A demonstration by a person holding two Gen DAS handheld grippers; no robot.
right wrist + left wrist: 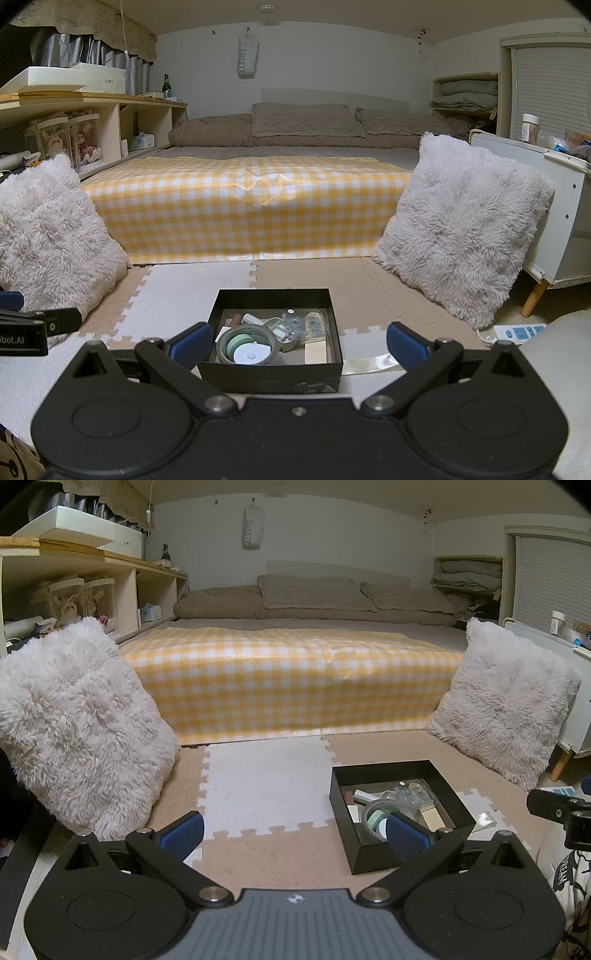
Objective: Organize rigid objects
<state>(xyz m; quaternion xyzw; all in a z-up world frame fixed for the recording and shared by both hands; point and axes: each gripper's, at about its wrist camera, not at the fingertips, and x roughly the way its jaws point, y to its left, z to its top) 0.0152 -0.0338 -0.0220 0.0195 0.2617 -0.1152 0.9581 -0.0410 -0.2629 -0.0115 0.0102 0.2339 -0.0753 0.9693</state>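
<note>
Both grippers, left gripper (295, 830) and right gripper (297, 345), spread wide, holding nothing; black box (271, 374) bottom centre of right view, already full, tape roll (245, 341) front-left: approach straight down, clear the walls.

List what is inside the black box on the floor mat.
The black box holds a tape roll with a white disc in its hole, a clear plastic piece, a pale wooden block and a reddish stick. Whatever lies beneath them is covered.

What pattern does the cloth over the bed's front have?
Yellow and white checks on the cloth; the right wrist view shows it best.
</note>
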